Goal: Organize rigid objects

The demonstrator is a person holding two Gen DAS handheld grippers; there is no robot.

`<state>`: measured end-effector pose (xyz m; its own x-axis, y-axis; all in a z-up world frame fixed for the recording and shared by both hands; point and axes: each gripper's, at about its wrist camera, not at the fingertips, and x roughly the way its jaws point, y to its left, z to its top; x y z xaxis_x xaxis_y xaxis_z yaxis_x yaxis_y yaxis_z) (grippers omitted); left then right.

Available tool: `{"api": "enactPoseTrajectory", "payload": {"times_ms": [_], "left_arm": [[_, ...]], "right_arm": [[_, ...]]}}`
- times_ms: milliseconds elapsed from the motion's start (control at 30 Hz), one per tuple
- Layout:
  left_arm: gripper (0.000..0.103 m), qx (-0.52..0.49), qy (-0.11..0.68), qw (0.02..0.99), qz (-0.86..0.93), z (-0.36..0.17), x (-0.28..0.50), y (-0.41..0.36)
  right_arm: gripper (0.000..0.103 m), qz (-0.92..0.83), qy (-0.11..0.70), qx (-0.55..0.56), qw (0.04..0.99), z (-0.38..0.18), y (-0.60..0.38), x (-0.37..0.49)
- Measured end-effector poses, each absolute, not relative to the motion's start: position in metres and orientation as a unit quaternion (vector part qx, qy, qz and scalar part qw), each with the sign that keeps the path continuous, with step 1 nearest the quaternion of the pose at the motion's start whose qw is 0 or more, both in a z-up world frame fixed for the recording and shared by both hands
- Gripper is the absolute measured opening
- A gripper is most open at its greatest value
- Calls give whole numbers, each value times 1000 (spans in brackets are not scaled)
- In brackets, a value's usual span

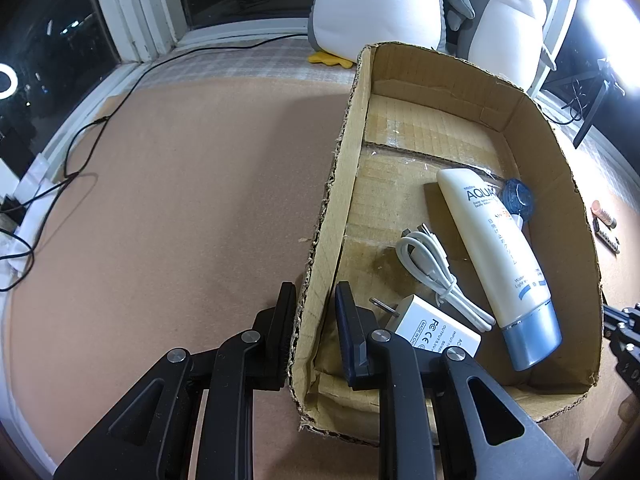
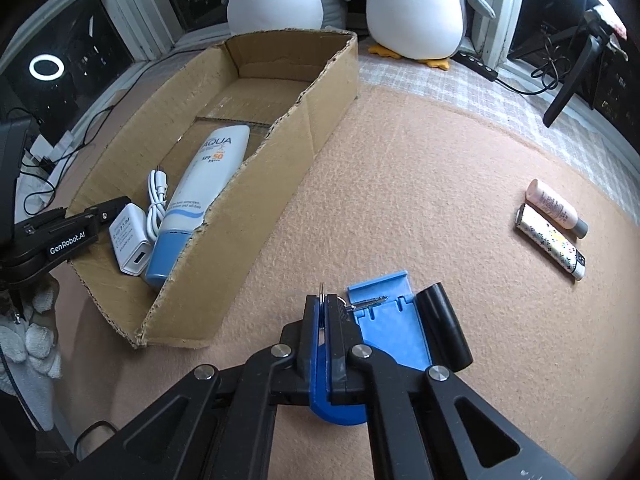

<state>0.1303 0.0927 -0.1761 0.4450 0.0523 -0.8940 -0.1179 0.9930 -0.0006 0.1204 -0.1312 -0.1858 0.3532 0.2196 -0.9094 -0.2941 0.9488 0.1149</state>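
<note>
A cardboard box (image 1: 336, 184) (image 2: 280, 152) sits on the tan mat. It holds a white sunscreen tube (image 1: 496, 252) (image 2: 208, 172), a white cable (image 1: 432, 264) (image 2: 156, 200), a white charger (image 1: 432, 330) (image 2: 130, 240) and a blue round item (image 1: 518, 196). My left gripper (image 1: 316, 312) straddles the box's left wall, its jaws close against the cardboard. My right gripper (image 2: 324, 312) is shut on a blue phone stand (image 2: 384, 320), with a key ring and key (image 2: 370, 302) at the fingertips. A black cylinder (image 2: 444, 324) lies beside the stand.
A pink tube (image 2: 556, 208) and a patterned lighter (image 2: 552, 242) lie on the mat at right. Two plush penguins (image 1: 508, 20) (image 2: 416, 8) stand behind the box. Black cables (image 1: 80, 148) run along the left edge by the window.
</note>
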Motion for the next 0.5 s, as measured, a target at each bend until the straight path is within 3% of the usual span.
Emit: {"api": "enactPoseTrajectory", "payload": {"times_ms": [500], "left_arm": [[19,-33,524,850,50,-176,130,94]], "right_arm": [[2,191,465,17,864,-101,-136,111]]}}
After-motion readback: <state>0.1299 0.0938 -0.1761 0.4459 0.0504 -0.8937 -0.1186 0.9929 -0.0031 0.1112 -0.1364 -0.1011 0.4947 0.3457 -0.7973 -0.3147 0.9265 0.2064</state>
